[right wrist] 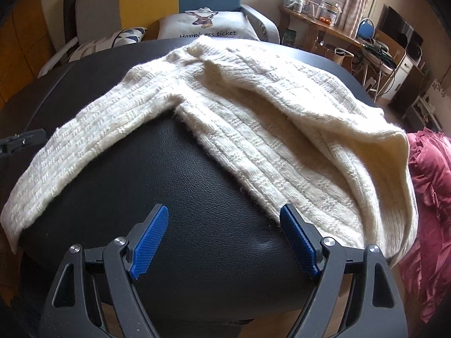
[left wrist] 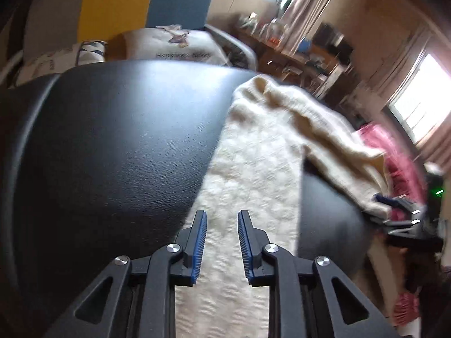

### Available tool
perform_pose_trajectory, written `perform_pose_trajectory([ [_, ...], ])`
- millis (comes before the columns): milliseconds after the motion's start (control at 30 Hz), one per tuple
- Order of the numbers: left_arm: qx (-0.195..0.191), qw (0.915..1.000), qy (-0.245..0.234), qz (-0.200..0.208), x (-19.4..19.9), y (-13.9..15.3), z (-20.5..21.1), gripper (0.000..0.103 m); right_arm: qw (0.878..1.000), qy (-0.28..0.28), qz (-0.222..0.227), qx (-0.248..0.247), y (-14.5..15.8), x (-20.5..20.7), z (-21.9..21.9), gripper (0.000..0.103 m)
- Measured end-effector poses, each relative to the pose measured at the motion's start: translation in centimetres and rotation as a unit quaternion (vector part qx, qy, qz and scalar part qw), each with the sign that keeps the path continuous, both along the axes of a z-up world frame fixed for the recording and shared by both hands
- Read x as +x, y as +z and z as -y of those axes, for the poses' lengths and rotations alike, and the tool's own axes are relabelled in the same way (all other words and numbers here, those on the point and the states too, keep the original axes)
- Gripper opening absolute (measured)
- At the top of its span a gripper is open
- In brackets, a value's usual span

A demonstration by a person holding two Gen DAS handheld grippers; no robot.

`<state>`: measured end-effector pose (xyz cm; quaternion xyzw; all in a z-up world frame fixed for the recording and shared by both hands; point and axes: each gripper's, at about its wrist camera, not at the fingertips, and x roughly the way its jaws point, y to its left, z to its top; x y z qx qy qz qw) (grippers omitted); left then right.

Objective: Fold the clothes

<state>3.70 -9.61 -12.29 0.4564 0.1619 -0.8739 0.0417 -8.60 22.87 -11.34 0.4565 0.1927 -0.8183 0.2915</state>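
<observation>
A cream knit sweater (right wrist: 253,107) lies spread on the black leather table (right wrist: 197,186), body to the right. One sleeve (right wrist: 84,140) runs down to the table's left edge. In the left wrist view that sleeve (left wrist: 248,169) passes straight under my left gripper (left wrist: 222,212), which is open with a narrow gap and nothing between its blue pads. My right gripper (right wrist: 223,208) is open wide above bare leather, its right finger (right wrist: 296,231) beside the sweater's lower hem. Each gripper shows in the other's view: the right gripper (left wrist: 406,219) by the hem, the left gripper (right wrist: 19,140) by the sleeve.
Crimson ruffled fabric (right wrist: 431,197) lies off the table's right side. Behind the table stands a sofa with a printed cushion (right wrist: 205,28). A wooden desk (right wrist: 324,28) crowded with jars and cables fills the back right. Bare leather (left wrist: 112,140) spreads left of the sleeve.
</observation>
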Motion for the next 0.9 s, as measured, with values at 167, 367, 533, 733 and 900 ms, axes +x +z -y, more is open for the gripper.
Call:
perform_pose_trajectory([
  [167, -0.028, 0.9988, 0.021, 0.034, -0.7, -1.4, 0.2, 0.028, 1.000, -0.005, 0.005, -0.005, 0.2, 0.2, -0.4, 0.084],
  [367, -0.066, 0.9975, -0.009, 0.021, -0.5, -1.5, -2.2, 0.010, 1.000, -0.009, 0.000, 0.001, 0.0, 0.2, -0.9, 0.084],
  [533, 0.013, 0.9980, 0.061, 0.007, -0.1, -1.7, 0.8, 0.008, 1.000, 0.003, 0.000, 0.013, 0.0, -1.5, -1.4, 0.084],
  [733, 0.025, 0.9959, 0.086, -0.013, 1.2, -0.9, 2.9, 0.008, 0.998, 0.038, 0.031, 0.046, -1.4, -5.4, -2.1, 0.084],
  [900, 0.025, 0.9941, 0.106, 0.001, 1.1, -1.2, 3.8, 0.008, 0.995, 0.027, 0.099, 0.017, -3.6, -8.6, -2.5, 0.095],
])
